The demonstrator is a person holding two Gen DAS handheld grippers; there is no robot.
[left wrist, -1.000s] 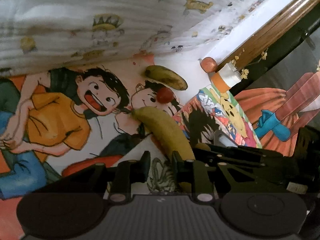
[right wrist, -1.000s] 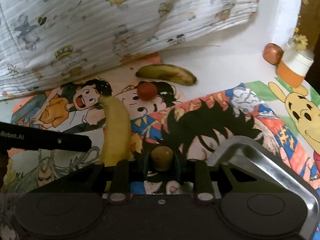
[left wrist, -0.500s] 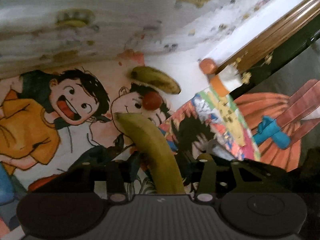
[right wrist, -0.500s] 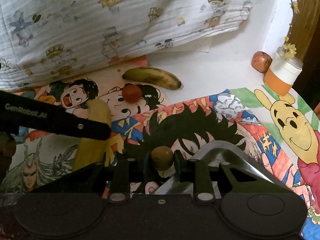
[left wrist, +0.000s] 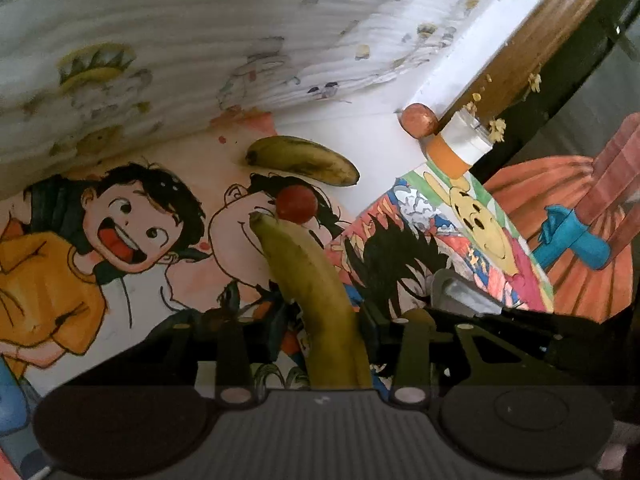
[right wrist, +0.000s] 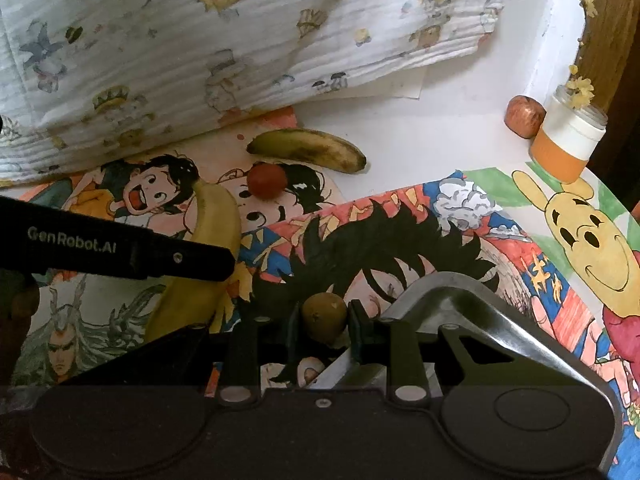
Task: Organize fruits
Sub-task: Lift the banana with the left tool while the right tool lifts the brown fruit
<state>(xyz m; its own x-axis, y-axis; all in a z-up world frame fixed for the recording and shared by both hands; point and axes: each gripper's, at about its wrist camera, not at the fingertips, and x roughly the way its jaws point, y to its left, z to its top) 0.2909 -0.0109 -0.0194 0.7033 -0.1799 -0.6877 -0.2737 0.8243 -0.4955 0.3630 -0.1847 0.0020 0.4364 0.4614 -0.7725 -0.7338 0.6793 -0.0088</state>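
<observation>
My left gripper [left wrist: 320, 332] is shut on a yellow banana [left wrist: 308, 288] that points away from me; it also shows in the right wrist view [right wrist: 200, 256] under the left gripper's black finger [right wrist: 120, 248]. My right gripper [right wrist: 324, 320] is shut on a small brown-green round fruit [right wrist: 323, 317], held over a metal tray [right wrist: 460, 304]. A second, spotted banana [right wrist: 308, 148] and a red round fruit [right wrist: 267, 179] lie on the cartoon-printed mat further away. A reddish-brown fruit [right wrist: 524, 115] sits at the far right by the wall.
A white and orange jar [right wrist: 568, 140] with yellow flowers stands beside the reddish-brown fruit. A white printed cloth [right wrist: 240, 40] hangs over the back of the surface. A wooden frame [left wrist: 532, 36] runs along the right.
The left gripper has closed on the banana and moved forward toward the red fruit. The right gripper has kept hold of the small fruit and shifted slightly above the tray.
</observation>
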